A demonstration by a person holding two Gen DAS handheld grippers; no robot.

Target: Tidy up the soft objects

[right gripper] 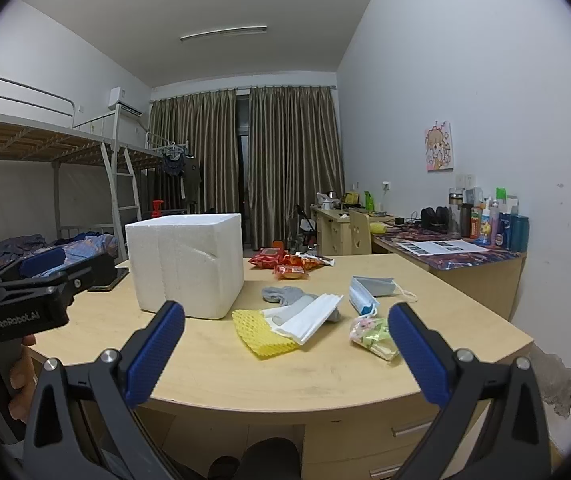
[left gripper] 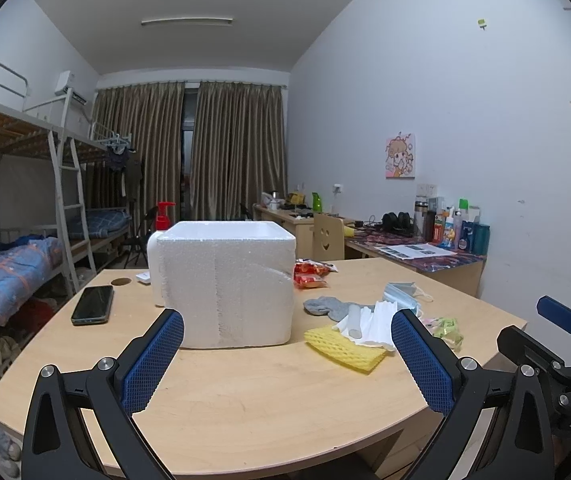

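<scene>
A white foam box [left gripper: 227,284] [right gripper: 189,264] stands on the wooden table [left gripper: 245,400] [right gripper: 325,376]. Right of it lie a yellow foam net [left gripper: 343,350] [right gripper: 259,334], a white face mask [left gripper: 377,322] [right gripper: 311,320], a grey sock [left gripper: 325,305] [right gripper: 285,295], a blue face mask [left gripper: 401,293] [right gripper: 367,290] and a small clear bag of sweets [left gripper: 447,330] [right gripper: 373,336]. My left gripper [left gripper: 287,334] is open and empty, before the box. My right gripper [right gripper: 285,334] is open and empty, before the soft items, above the table's near edge.
A black phone [left gripper: 92,305] lies left of the box. A white pump bottle with a red top [left gripper: 159,252] stands behind it. Red snack packets [left gripper: 309,272] [right gripper: 285,265] lie behind the soft items. A cluttered desk [right gripper: 465,254] stands by the right wall, bunk beds [left gripper: 25,240] at left.
</scene>
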